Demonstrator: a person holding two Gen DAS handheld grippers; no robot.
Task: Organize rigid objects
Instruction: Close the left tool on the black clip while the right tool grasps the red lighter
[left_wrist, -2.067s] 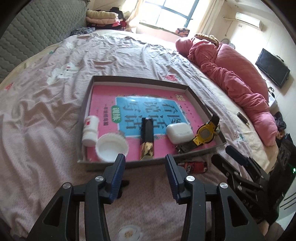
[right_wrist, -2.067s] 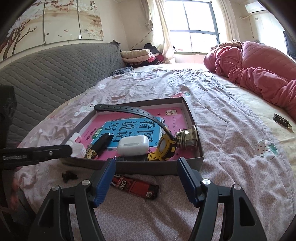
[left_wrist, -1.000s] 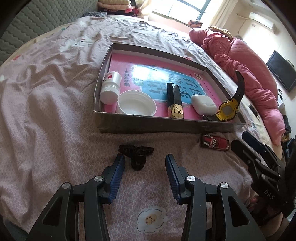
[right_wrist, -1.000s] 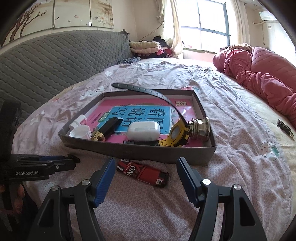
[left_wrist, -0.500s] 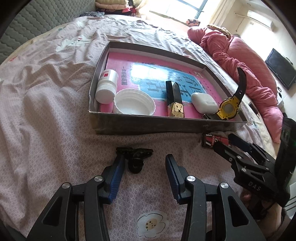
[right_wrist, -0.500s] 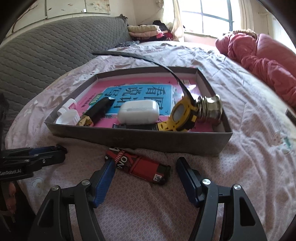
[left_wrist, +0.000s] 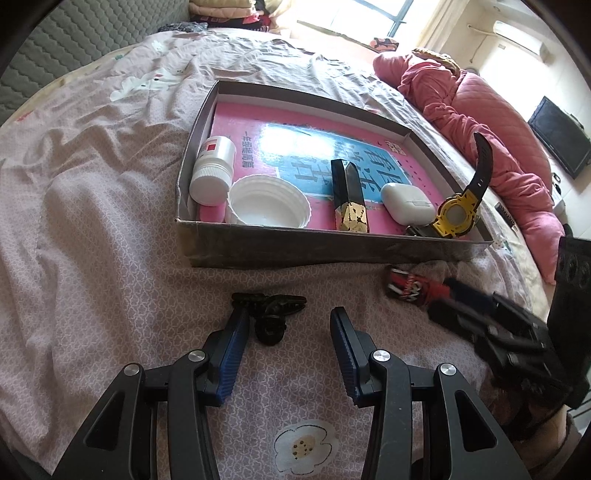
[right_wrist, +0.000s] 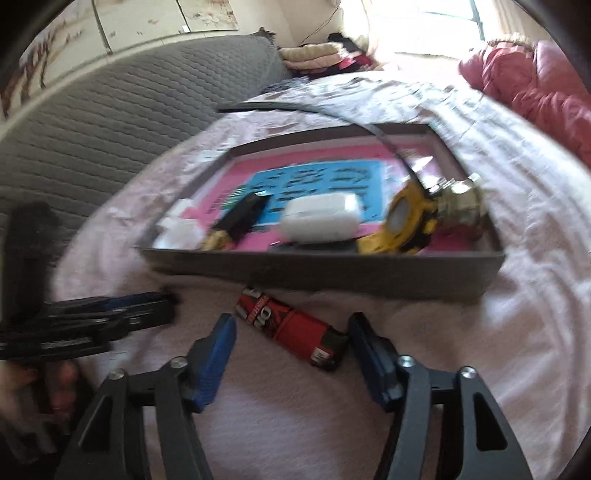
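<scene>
A black hair clip (left_wrist: 267, 310) lies on the pink bedsheet, just in front of the grey cardboard box (left_wrist: 332, 251). My left gripper (left_wrist: 288, 332) stands open over the clip, which sits close to the left finger (left_wrist: 232, 339). A red lighter (right_wrist: 291, 328) lies on the sheet before the box wall (right_wrist: 314, 273). My right gripper (right_wrist: 291, 341) straddles the lighter and its jaws are closing, but the pads are not pressing on it. In the left wrist view the right gripper (left_wrist: 461, 295) reaches the lighter (left_wrist: 406, 286) from the right.
The box holds a white bottle (left_wrist: 212, 170), a white lid (left_wrist: 267, 203), a black and gold stick (left_wrist: 349, 199), a white earbud case (left_wrist: 406, 203), a yellow watch (left_wrist: 456, 214) and a brass fitting (right_wrist: 458, 203). A pink quilt (left_wrist: 480, 110) lies at the right, a grey headboard (right_wrist: 129, 122) at the left.
The right gripper has sunk and tipped down onto the lighter, and its jaws have narrowed around it. The left gripper has stayed over the hair clip for the last second.
</scene>
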